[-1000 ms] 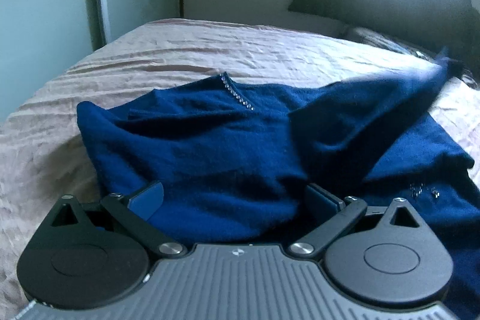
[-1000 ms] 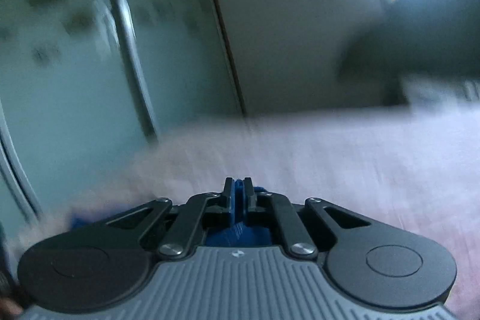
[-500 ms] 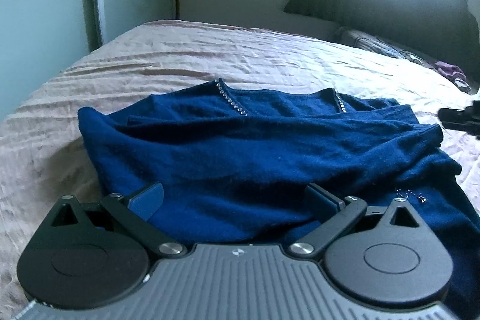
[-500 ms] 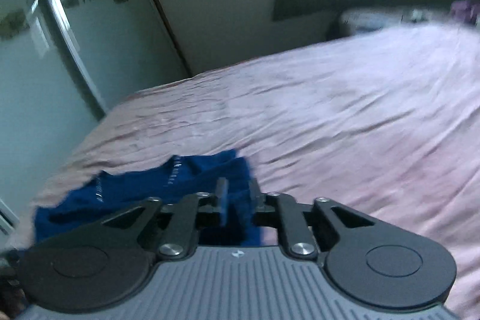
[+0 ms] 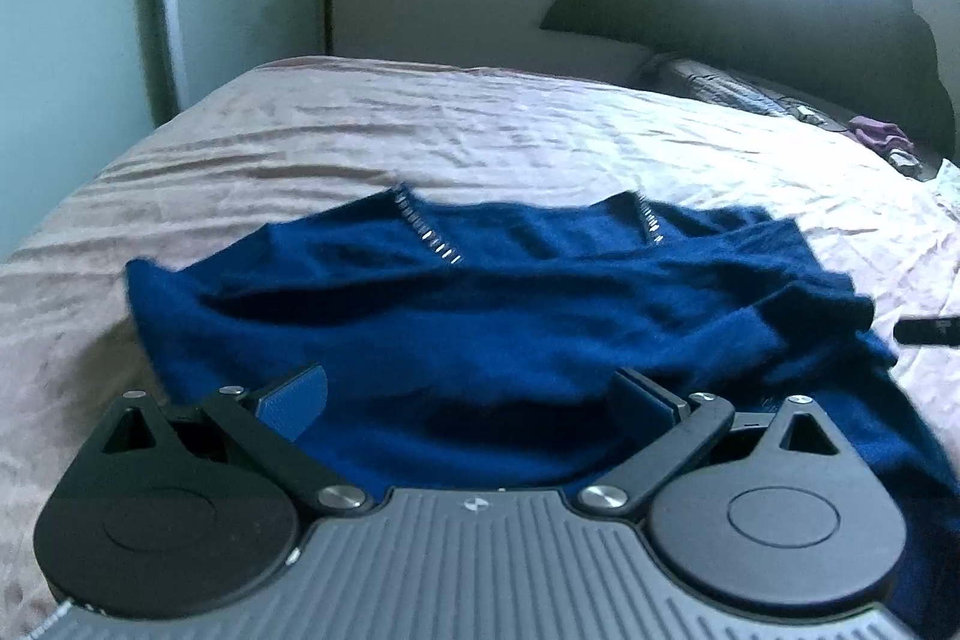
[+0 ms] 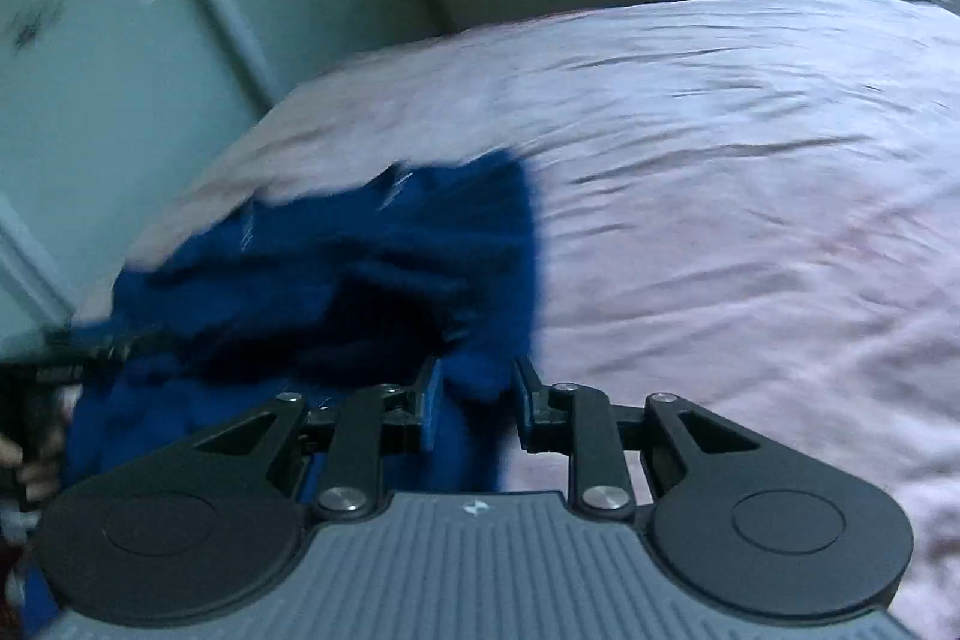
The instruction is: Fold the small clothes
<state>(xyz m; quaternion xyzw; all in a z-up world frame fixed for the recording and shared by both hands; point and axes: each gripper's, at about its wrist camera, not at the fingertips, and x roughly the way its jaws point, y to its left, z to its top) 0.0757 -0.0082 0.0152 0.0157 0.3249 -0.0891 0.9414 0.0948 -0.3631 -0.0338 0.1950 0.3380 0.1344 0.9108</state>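
Blue sweater (image 5: 492,316) lay rumpled on the pink bedspread (image 5: 336,148), near the foot of the bed. Left hand-held gripper (image 5: 474,400) gaped wide above the cloth. Right hand-held gripper (image 6: 477,400) had just been parting, narrow, a fold between its pads. Only the left view showed the dark headboard (image 5: 750,16) and purple clutter (image 5: 879,136).

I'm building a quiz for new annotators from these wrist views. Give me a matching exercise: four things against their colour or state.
Things:
1. sweater
2. bedspread
3. left gripper
4. right gripper

Descriptions:
A. pale pink, wrinkled
B. jaws wide apart over blue cloth
C. dark blue, with sparkly trim at the neckline
D. jaws just opened a little, a blue fold between them

Pairs: 1-C, 2-A, 3-B, 4-D
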